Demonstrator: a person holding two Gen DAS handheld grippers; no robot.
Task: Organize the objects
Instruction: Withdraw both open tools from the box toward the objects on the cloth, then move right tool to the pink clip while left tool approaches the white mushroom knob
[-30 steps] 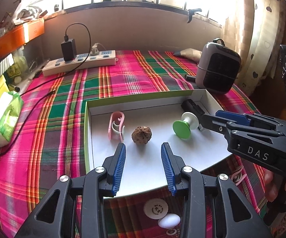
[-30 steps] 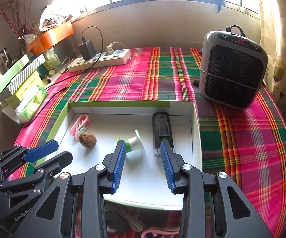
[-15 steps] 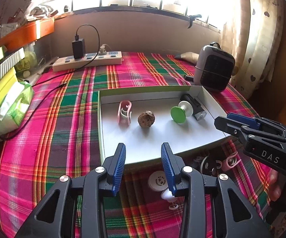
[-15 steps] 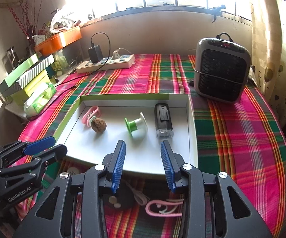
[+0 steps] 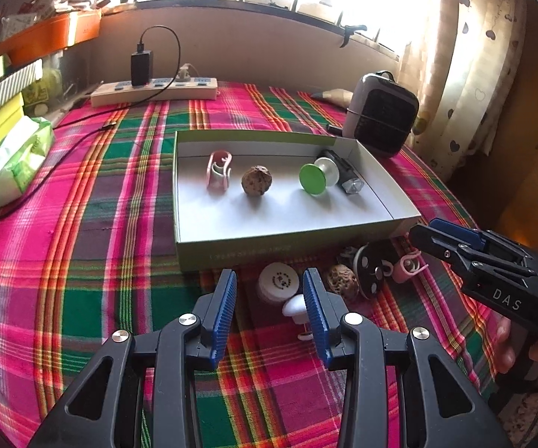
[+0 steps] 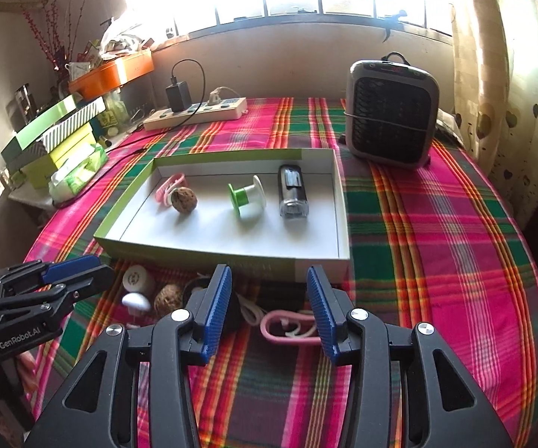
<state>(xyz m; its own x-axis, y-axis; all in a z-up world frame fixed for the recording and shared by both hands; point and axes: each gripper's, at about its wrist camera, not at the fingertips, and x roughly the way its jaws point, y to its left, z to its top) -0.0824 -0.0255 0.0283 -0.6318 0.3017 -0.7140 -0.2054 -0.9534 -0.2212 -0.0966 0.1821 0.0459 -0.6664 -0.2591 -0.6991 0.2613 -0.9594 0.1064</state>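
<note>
Bright window light falls on a worktop (image 6: 437,261) covered with a pink, green and red plaid cloth. A shallow white box (image 5: 381,171) with green outer walls sits at the middle, and in it lie four things in a row: a pink clip (image 5: 218,170), a walnut (image 5: 256,186), a spool with a green end (image 5: 317,177) and a small black flashlight (image 5: 345,179).

Just in front of the box, on the cloth, lie a white round cap with printed dots (image 5: 278,283), a white oval piece (image 5: 294,308), a second walnut (image 5: 341,278), a dark disc (image 5: 371,270) and a second pink clip (image 6: 287,330).

Seen from its own wrist camera, the left claw (image 5: 270,315) is parted about halfway and grips nothing; the white cap and oval piece show in the gap beyond its blue pads. The right claw (image 6: 270,311) is opening, with nothing pressed between its pads; the second pink clip lies on the cloth beneath the gap.

Writing that can be read: "DAS" on the right claw's body in the left view, "GenRobot.AI" on the left claw's body in the right view. Faint print on the box's front wall is too small to read.

At the back stand a power strip (image 6: 198,110) with a black charger (image 6: 177,95) and a grey space heater (image 6: 392,108).
</note>
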